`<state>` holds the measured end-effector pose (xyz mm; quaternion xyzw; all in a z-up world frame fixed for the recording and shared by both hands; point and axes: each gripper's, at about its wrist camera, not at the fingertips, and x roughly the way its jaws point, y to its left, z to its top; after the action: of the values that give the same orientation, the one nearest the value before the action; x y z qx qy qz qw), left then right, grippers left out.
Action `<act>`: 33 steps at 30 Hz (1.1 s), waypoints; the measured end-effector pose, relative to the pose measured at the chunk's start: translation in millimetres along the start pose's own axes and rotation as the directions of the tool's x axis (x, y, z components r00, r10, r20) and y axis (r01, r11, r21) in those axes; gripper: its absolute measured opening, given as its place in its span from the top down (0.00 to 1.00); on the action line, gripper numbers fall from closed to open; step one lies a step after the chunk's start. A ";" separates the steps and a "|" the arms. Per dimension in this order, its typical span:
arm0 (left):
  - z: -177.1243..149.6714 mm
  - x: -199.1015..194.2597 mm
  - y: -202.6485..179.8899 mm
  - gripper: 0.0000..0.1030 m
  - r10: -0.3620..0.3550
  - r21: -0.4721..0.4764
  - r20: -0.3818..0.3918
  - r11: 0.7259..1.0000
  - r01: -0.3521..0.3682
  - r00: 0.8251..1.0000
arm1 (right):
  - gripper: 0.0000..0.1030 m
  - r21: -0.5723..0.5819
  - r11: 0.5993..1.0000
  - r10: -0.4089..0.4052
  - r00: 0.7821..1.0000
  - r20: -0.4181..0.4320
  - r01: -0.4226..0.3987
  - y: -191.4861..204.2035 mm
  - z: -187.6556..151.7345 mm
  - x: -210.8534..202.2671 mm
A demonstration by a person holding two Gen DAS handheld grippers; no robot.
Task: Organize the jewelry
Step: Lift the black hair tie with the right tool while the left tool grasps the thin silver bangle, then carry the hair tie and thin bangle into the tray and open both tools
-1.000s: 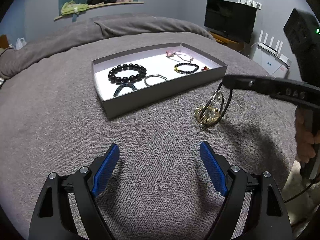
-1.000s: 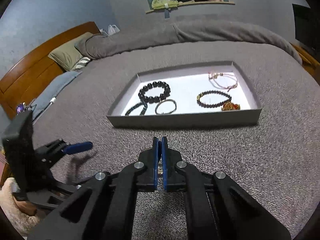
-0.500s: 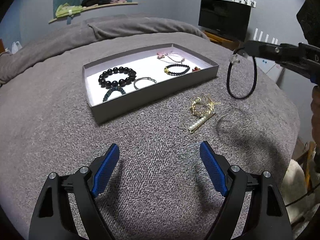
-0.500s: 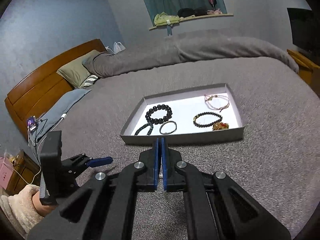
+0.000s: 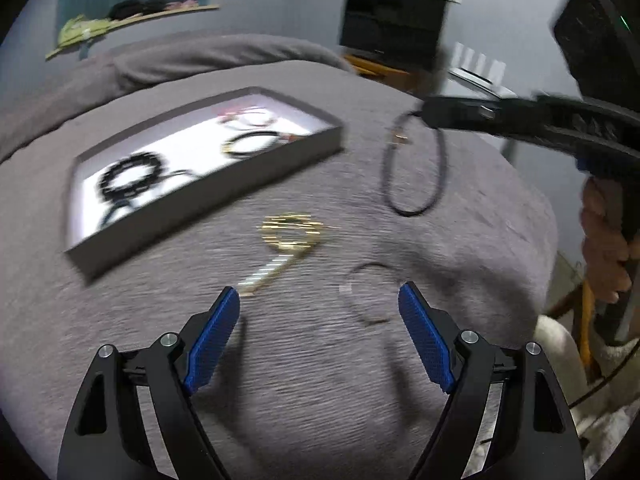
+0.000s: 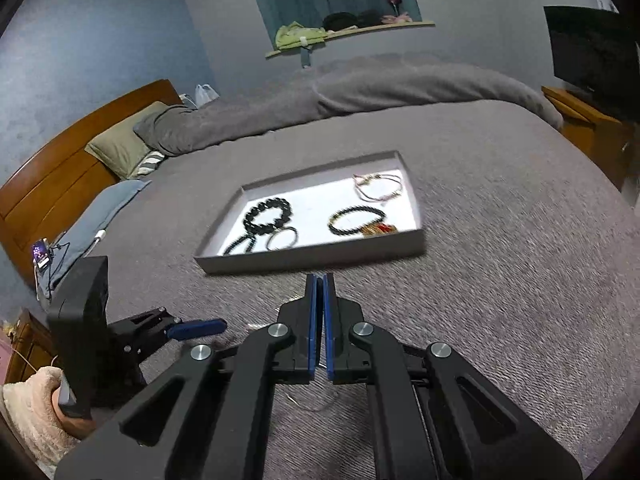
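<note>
Holding a black cord (image 5: 414, 172) clenched in my right gripper (image 5: 424, 114), right of the tray (image 5: 208, 196).
My left gripper (image 5: 318, 334) hovers released near the gold bracelet (image 5: 290, 234).

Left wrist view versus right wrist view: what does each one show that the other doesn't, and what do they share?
Only the left wrist view shows the black cord bracelet hanging from the shut right gripper, the gold jewelry lying on the bedspread, and a thin ring-shaped piece beside it. Only the right wrist view shows the wooden headboard and pillow. Both show the tray of bracelets and the open left gripper.
</note>
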<state>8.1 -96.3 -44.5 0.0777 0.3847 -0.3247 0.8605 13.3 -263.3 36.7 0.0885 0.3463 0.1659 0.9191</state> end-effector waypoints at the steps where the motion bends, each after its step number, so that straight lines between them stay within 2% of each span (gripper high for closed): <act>1: -1.2 5.1 -7.4 0.22 -0.009 0.018 -0.009 1.000 0.010 1.000 | 0.97 0.004 1.000 -0.003 1.000 -0.002 0.003 -3.1 -1.7 -0.5; 5: -7.5 25.8 -24.2 0.35 -0.014 0.052 -0.053 0.998 0.017 0.999 | 0.97 0.021 1.000 -0.015 1.000 -0.001 0.015 -15.0 -7.2 -5.6; 10: -9.7 34.7 -30.7 0.37 0.008 0.067 -0.034 0.998 -0.006 0.999 | 0.97 0.031 0.999 -0.022 1.000 0.006 0.022 -23.7 -10.2 -11.4; 15: -11.4 41.1 -40.0 0.38 0.028 0.124 -0.035 0.992 -0.023 0.999 | 0.97 0.040 0.999 -0.022 1.000 0.010 0.021 -28.3 -11.3 -13.5; 17: -11.4 43.0 -40.9 0.52 0.036 0.128 -0.038 0.991 -0.031 0.999 | 0.97 0.040 0.999 -0.021 1.000 0.010 0.020 -28.4 -11.8 -13.8; 22: -8.8 39.4 -36.7 0.52 0.019 0.110 -0.026 0.994 -0.016 0.999 | 0.97 0.041 0.999 -0.018 1.000 0.007 0.017 -28.1 -12.4 -14.0; 27: 3.5 11.2 -28.4 0.52 0.023 0.095 0.022 0.995 -0.025 0.999 | 0.97 0.036 0.999 -0.012 1.000 0.011 0.011 -27.2 -5.9 -12.1; 33: 44.0 -13.1 27.2 0.52 0.056 -0.019 0.062 0.998 -0.055 0.996 | 0.97 0.014 1.000 0.004 0.999 0.053 -0.005 -20.8 26.7 -3.3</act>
<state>45.3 -85.5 -7.9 0.0706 0.3579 -0.2996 0.8816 33.8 -285.1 52.8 0.1001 0.3228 0.1630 0.9269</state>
